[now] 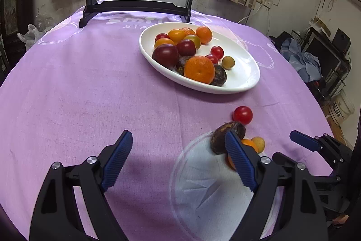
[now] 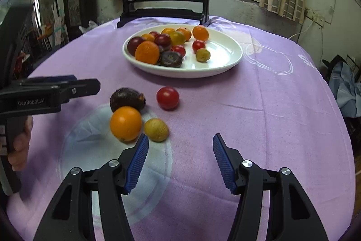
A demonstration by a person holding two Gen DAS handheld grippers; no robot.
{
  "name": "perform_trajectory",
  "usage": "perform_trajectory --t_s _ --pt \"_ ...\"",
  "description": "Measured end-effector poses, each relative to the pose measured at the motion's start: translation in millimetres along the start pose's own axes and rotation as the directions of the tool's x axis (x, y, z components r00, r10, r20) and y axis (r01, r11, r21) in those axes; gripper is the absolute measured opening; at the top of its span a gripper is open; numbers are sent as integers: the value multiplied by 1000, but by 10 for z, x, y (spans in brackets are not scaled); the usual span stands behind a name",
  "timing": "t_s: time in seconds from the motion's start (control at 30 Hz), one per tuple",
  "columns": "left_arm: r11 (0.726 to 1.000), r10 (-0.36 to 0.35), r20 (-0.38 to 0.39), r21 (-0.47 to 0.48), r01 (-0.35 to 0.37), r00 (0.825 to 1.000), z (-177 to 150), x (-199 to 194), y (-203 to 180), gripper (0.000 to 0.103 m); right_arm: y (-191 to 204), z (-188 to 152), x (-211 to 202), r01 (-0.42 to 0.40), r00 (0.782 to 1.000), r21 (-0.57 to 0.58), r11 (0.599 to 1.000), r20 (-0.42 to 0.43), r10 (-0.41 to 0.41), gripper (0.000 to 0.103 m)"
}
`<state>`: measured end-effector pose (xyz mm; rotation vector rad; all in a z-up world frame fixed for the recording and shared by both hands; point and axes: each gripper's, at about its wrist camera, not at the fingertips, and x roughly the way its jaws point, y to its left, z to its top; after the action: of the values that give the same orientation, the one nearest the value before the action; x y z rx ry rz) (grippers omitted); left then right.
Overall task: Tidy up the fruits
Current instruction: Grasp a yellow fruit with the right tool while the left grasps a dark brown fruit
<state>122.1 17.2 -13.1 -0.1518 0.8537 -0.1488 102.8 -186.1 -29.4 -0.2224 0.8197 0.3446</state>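
Fruit fills the white plate (image 2: 227, 64) toward the table's far edge; four loose pieces (image 2: 126, 123) lie nearer, partly hidden behind the left gripper (image 1: 178, 146); both it and the right gripper (image 2: 180, 148) gape empty

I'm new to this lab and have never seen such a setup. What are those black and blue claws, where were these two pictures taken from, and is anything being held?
Each claw is a hand-held gripper with a camera looking along its fingers. One picture looks from the left gripper, the other from the right gripper; both are open and empty. A hand grips the left one's handle. On the purple tablecloth sits a white plate of fruit. Loose nearby: a red tomato, an orange, a dark fruit and a small yellowish fruit.
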Motion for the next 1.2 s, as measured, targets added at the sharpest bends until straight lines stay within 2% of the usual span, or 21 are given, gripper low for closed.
perform_trajectory --t_s 0.27,0.4,0.47,0.53,0.57,0.8,1.0,1.2 --pt "1000 -23 -3 13 23 1000 -25 -15 2 82 149 -29 182 3 998 -62 998 -66 -7 59" --pt "999 -28 -7 24 28 1000 -36 -21 -14 83 184 37 274 -4 997 -81 997 -72 -2 57" --pt "999 -31 -11 26 32 999 -37 -18 -18 83 183 81 316 -20 997 -81 997 -71 14 49" --pt "999 -35 -17 26 35 999 -39 -11 -21 83 183 119 347 -50 996 -72 996 -73 45 30" --pt "999 -36 -19 28 37 999 -41 -9 -26 83 198 131 351 -62 996 -75 995 -71 57 27" --pt "997 -56 -37 47 58 998 -93 1 -105 83 126 98 225 -50 997 -43 998 -56 47 27" --pt "992 -52 -55 111 58 997 -197 14 -282 83 -58 25 77 -20 999 9 1000 -41 21 27" --pt "983 -24 -46 180 31 999 -220 -13 -329 83 -146 -44 -4 -31 999 31 999 -27 31 27"
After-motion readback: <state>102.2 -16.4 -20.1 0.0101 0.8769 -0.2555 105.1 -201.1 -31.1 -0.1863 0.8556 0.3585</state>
